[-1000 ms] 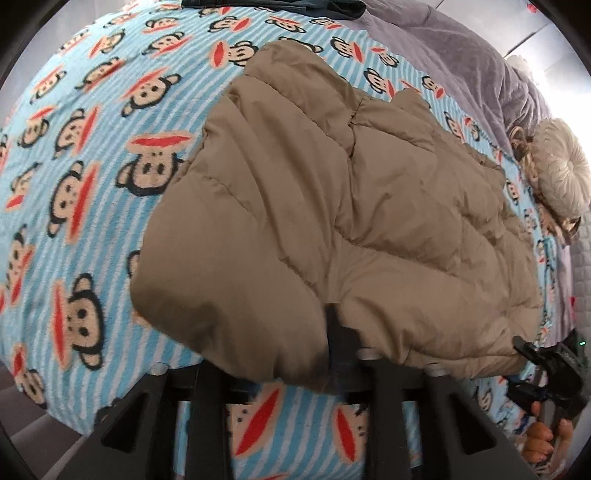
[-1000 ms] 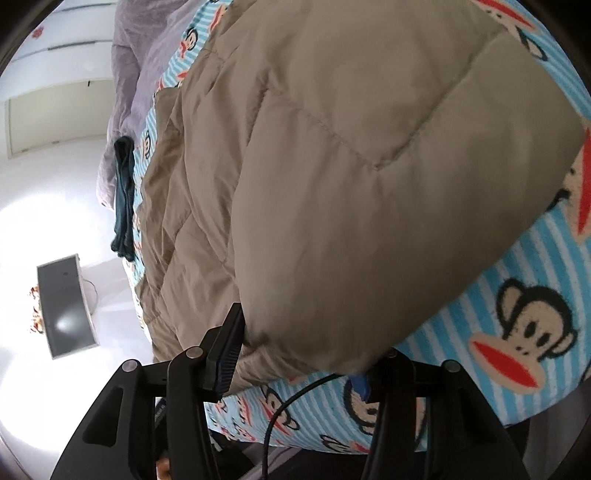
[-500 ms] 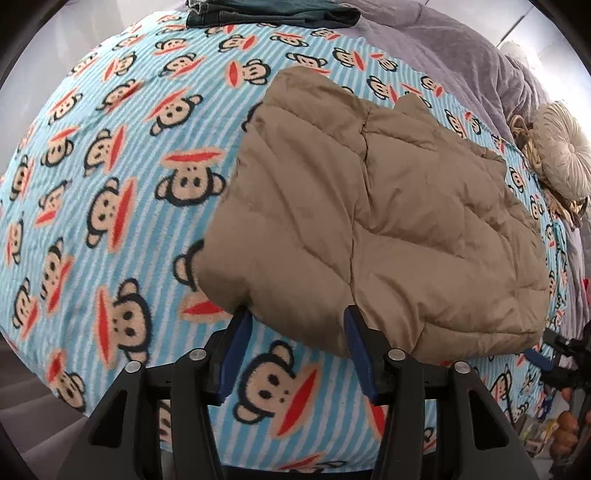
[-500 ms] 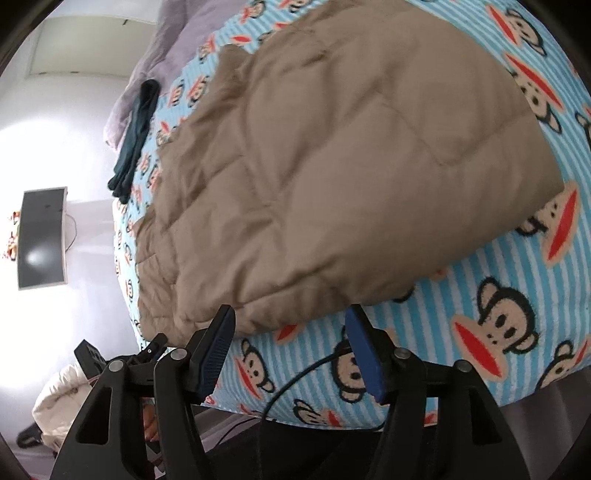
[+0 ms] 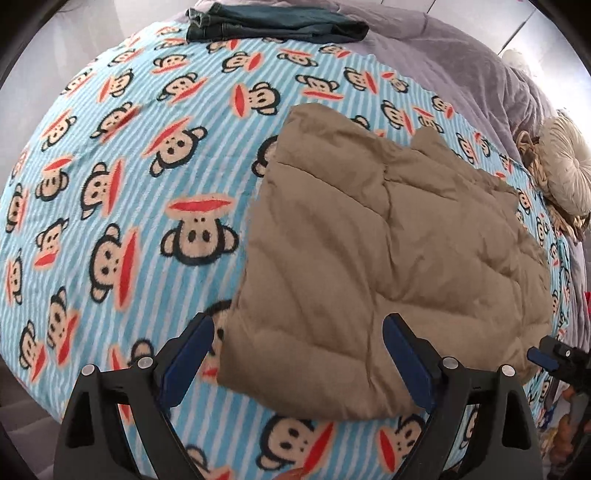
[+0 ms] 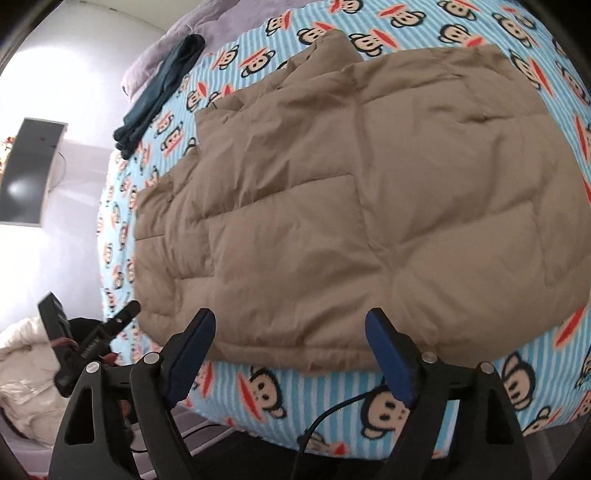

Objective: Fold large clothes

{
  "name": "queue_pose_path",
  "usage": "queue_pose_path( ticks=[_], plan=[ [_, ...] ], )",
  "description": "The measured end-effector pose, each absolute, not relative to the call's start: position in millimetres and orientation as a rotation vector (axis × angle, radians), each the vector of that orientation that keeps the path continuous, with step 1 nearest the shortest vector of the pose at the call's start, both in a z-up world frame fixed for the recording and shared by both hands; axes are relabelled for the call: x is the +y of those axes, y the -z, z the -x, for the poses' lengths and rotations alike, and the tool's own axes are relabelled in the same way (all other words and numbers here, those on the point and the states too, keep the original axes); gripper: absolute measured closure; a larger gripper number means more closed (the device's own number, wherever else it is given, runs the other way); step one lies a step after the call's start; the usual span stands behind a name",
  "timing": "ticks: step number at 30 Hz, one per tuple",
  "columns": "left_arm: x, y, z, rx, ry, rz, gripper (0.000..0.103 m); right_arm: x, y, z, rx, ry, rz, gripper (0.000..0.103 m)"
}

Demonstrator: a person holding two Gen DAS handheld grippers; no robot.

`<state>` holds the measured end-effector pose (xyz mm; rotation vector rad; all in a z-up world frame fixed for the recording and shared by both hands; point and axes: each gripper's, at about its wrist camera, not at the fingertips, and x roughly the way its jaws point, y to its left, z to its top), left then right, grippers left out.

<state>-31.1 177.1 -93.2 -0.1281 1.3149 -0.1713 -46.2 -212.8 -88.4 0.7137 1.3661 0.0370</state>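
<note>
From the left wrist camera, the left gripper (image 5: 298, 339) hangs over the near edge of a tan quilted puffer garment (image 5: 399, 258) that lies folded and flat on a light-blue striped fleece blanket printed with cartoon monkey faces (image 5: 110, 206). Its blue-padded jaws are spread wide and opening further, released, with the garment's near corner lying in the gap below them but neither pad pressing on it. At the far edge of the blanket rests a folded pair of dark blue jeans (image 5: 273, 26), and beyond it stretches a grey-lilac plush bedcover (image 5: 461, 48). A cream round ruffled cushion (image 5: 569, 177) sits at the right side of the bed. Low at the right border, the right gripper (image 5: 557, 363) shows only partly, just off the garment's right corner. From the right wrist camera, the right gripper (image 6: 290, 334) points down at the garment's (image 6: 369, 199) near hem, its jaws likewise wide apart and opening, gripping nothing; the hem lies just beyond the blue pads. The jeans (image 6: 162, 92) lie well apart on the far left of the blanket (image 6: 461, 398). A dark flat screen (image 6: 29, 170) hangs on the white wall at left, and the left gripper (image 6: 92, 332) appears blurred beside the garment's left edge.
</note>
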Motion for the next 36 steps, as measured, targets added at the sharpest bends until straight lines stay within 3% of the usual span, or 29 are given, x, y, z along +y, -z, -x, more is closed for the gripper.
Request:
queue_pose_path(
  ticks=[11,22,31,32,33,36],
  plan=[
    [194,112,-16,1.337,0.240,0.117,0.010,-191,96,31,1.366,0.024,-0.507,0.015],
    [190,175,-74,1.501,0.624,0.284,0.010,-200,112,32,1.419,0.034,-0.601,0.015],
    [150,199,-78,1.548,0.771,0.212,0.011,-201,109,27,1.419,0.021,-0.604,0.015],
    [148,198,-78,1.544,0.778,0.206,0.027,-201,107,26,1.408,0.020,-0.602,0.015],
    [146,195,-77,1.547,0.819,0.229,0.057,-202,105,25,1.394,0.018,-0.599,0.015],
    [140,181,-72,1.540,0.841,0.256,0.074,-203,97,21,1.332,0.027,-0.582,0.015]
  ],
)
